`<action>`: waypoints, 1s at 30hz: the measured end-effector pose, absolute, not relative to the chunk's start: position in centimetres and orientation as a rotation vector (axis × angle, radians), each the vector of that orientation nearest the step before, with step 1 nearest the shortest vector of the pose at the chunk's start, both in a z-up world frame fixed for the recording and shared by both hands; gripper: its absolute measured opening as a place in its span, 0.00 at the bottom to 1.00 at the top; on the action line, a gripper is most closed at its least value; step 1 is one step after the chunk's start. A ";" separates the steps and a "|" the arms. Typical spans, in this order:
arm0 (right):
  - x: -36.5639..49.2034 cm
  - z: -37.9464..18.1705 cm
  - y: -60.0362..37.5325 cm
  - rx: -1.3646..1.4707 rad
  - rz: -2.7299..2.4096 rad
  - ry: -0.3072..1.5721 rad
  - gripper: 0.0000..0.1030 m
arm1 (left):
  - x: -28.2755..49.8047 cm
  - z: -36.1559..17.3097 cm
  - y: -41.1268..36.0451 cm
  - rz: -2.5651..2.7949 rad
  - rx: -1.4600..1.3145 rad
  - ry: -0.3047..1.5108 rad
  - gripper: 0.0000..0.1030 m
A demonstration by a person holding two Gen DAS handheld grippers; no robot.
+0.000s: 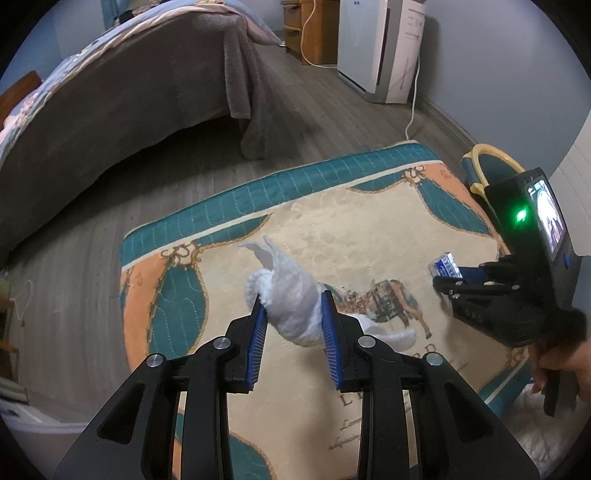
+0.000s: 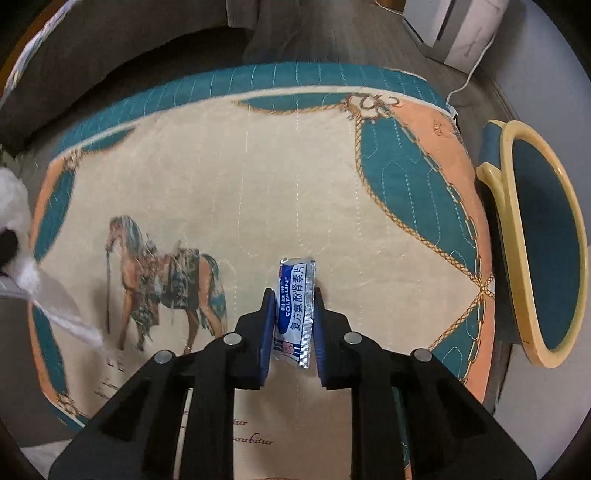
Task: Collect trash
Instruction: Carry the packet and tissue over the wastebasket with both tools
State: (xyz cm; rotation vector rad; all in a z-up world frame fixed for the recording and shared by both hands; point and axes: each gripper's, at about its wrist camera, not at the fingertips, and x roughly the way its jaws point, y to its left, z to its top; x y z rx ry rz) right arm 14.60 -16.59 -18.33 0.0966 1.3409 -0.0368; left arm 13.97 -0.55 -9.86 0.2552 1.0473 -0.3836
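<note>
My left gripper is shut on a crumpled white tissue and holds it above the patterned rug. My right gripper is shut on a blue and silver medicine packet, upright between the pads, above the rug. In the left wrist view the right gripper is at the right with the packet in it. The tissue shows at the left edge of the right wrist view. A teal bin with a yellow rim stands off the rug's right edge, also seen in the left wrist view.
A bed with a grey blanket stands at the far left. A white appliance and its cable are at the far wall beside a wooden cabinet. Grey wooden floor lies between bed and rug.
</note>
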 end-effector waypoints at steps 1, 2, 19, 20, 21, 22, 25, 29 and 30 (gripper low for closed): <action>14.6 -17.8 -16.8 0.095 -0.034 1.324 0.18 | 14.0 -9.8 -0.6 -0.384 0.255 1.045 0.29; 14.5 -17.3 -16.9 0.095 -0.032 1.308 0.18 | 13.9 -9.7 -0.9 -0.387 0.255 1.043 0.29; 11.0 -10.5 -25.3 0.202 -0.054 1.115 0.18 | 11.6 -8.5 -7.1 -0.422 0.301 1.016 0.29; 10.9 -10.2 -26.1 0.217 -0.056 1.105 0.18 | 11.6 -8.5 -7.6 -0.425 0.300 1.016 0.29; 10.6 -9.8 -26.7 0.227 -0.060 1.094 0.18 | 11.5 -8.5 -8.5 -0.432 0.300 1.014 0.29; 10.3 -9.4 -27.5 0.231 -0.066 1.081 0.18 | 11.4 -8.5 -9.1 -0.439 0.303 1.012 0.29; 9.7 -8.5 -29.4 0.212 -0.092 1.049 0.18 | 10.8 -8.6 -11.6 -0.475 0.334 1.004 0.29; 9.3 -7.6 -32.1 0.215 -0.101 1.029 0.18 | 9.9 -9.2 -15.1 -0.532 0.392 1.000 0.30; 9.1 -7.2 -32.7 0.216 -0.105 1.024 0.18 | 9.8 -9.3 -15.8 -0.540 0.402 1.000 0.30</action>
